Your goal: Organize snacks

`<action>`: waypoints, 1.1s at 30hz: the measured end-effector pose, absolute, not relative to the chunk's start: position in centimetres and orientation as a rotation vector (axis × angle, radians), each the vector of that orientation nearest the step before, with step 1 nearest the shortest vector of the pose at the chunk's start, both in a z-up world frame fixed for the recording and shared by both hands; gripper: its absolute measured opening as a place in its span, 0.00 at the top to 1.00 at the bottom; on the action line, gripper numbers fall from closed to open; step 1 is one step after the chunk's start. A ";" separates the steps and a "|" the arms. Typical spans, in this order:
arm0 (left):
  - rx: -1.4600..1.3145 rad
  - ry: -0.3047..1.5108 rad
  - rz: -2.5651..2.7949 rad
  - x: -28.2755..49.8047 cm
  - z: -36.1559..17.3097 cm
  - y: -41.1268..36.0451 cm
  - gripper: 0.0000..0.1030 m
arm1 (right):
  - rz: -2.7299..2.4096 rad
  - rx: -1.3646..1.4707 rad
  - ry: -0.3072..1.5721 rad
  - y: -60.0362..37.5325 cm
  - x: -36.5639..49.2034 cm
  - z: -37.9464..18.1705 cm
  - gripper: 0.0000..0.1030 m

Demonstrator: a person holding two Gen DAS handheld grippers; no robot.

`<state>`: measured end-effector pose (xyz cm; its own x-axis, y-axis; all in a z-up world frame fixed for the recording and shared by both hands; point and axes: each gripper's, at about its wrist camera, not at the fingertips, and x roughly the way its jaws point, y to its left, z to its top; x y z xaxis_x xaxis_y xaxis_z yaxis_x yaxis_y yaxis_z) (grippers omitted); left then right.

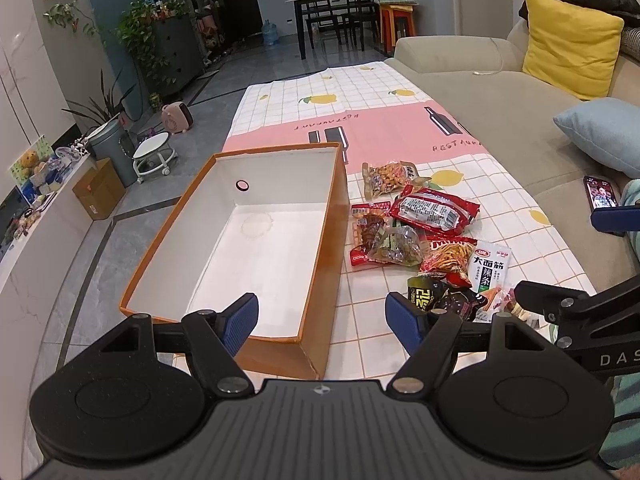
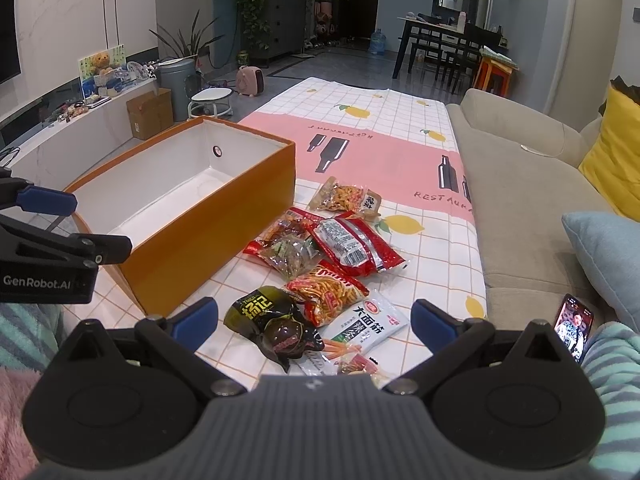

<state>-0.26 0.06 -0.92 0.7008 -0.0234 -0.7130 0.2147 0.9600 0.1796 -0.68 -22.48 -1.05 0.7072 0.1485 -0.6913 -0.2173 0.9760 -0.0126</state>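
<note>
An orange box point(image 1: 332, 224) with a white, empty inside stands on the left of the tablecloth; it also shows in the right wrist view point(image 2: 224, 216). A pile of snack packets lies right of it: a red packet point(image 1: 434, 210) point(image 2: 354, 246), a peanut packet point(image 1: 390, 176) point(image 2: 344, 196), a white packet point(image 1: 490, 266) point(image 2: 366, 320), a dark green packet point(image 2: 272, 316). My left gripper point(image 1: 322, 316) is open over the box's near right corner. My right gripper point(image 2: 314, 318) is open just above the near packets.
The tablecloth point(image 1: 360, 120) with lemons covers a low table. A beige sofa point(image 1: 500, 92) with a yellow cushion point(image 1: 568, 44) and blue cushion point(image 1: 604, 132) runs along the right. A phone point(image 2: 572, 326) lies on the sofa. A cardboard box point(image 1: 98, 190) and stool point(image 1: 154, 152) stand on the floor at left.
</note>
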 end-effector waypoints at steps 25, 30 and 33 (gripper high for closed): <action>0.261 0.791 -0.130 -0.2 -1.0 0.1 0.17 | 0.196 -0.106 0.766 -22.7 -0.9 -1.0 0.04; 0.261 0.791 -0.130 -0.2 -1.0 0.1 0.17 | 0.194 -0.109 0.769 -22.5 -0.8 -1.1 0.04; 0.261 0.792 -0.129 -0.2 -1.0 0.1 0.17 | 0.194 -0.110 0.771 -22.4 -0.8 -1.1 0.04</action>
